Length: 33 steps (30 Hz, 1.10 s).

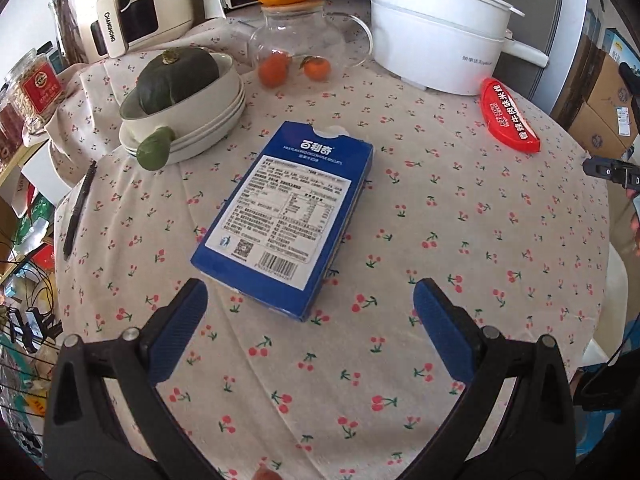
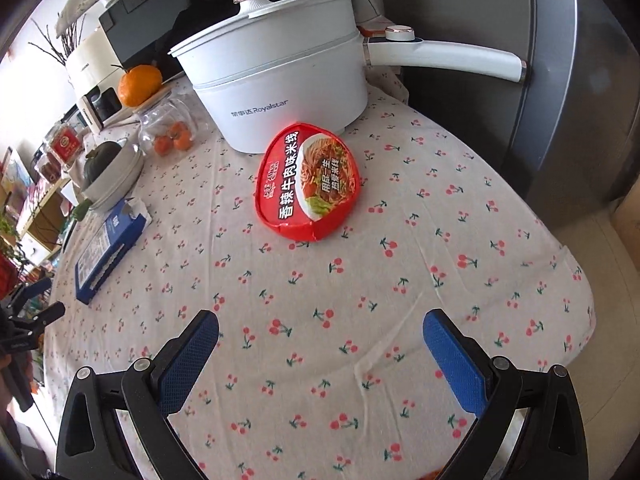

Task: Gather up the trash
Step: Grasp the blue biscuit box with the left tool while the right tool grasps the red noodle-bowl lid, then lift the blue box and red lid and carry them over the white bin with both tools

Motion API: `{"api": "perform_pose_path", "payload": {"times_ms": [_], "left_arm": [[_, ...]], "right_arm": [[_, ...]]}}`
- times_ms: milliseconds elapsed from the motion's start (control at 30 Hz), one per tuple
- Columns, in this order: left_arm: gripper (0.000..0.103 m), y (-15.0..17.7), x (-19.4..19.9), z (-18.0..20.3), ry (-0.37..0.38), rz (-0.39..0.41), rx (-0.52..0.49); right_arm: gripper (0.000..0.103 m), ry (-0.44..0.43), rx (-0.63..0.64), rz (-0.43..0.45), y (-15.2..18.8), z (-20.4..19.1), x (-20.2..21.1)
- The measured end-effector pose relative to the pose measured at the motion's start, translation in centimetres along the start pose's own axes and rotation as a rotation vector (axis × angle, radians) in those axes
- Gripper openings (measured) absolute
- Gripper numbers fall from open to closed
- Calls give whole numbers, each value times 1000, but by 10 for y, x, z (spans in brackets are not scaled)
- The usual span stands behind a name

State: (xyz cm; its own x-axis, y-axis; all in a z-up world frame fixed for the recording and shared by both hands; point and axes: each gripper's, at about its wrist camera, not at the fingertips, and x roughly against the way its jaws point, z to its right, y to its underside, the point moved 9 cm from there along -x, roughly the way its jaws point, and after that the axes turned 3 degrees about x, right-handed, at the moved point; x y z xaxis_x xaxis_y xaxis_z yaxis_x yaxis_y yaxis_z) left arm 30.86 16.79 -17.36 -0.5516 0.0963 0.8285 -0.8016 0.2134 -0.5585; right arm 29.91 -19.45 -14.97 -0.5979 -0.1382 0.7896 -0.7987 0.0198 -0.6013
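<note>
In the left wrist view, the left gripper (image 1: 310,300) hangs with its blue pads spread wide, empty, lined up on the near end of the blue biscuit box (image 1: 286,216). The box lies flat, label side up, in the middle of the counter (image 1: 440,240), its torn-open far end marking it as likely trash. The spread looks set to take the box across its width. Kitchen things stand well behind it: a squash in stacked bowls (image 1: 188,108), a glass teapot (image 1: 298,46) with an orange on its lid, and a white electric pot (image 1: 440,36).

In the right wrist view, the right gripper (image 2: 320,332) is likewise wide apart and empty, aimed at the red noodle-cup lid (image 2: 308,180). The lid lies printed side up just in front of the electric pot, its near edge cracked. The biscuit box sits well off to the left, so each gripper seems assigned its own piece.
</note>
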Motion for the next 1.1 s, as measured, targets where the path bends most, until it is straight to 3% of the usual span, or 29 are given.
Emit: {"api": "perform_pose_path", "payload": {"times_ms": [67,433,733,900,933,1000,1100], "left_arm": [[102,-9,-10,-1,14,-7,-17],[102,-41,-53,-8,73,-64,-79],[102,-45,-69,0,124,-110,-81],[102,-33,-84,9,86,-186,-136],[102,-30,-86,11,85,-198,-140],[102,-29,-84,13,100,-184,-110],[96,-26,-80,15,108,-161,-78]], "right_arm": [[103,24,33,1,-14,-1,-17],[103,-21,125,0,-85,5,-86],[103,-108,144,-16,-102,2,-123],[103,-101,136,17,-107,-2,-126],[101,-100,136,18,-107,-3,-126],[85,-125,139,29,-107,-8,-125],[72,-194,104,23,-101,-14,-119]]}}
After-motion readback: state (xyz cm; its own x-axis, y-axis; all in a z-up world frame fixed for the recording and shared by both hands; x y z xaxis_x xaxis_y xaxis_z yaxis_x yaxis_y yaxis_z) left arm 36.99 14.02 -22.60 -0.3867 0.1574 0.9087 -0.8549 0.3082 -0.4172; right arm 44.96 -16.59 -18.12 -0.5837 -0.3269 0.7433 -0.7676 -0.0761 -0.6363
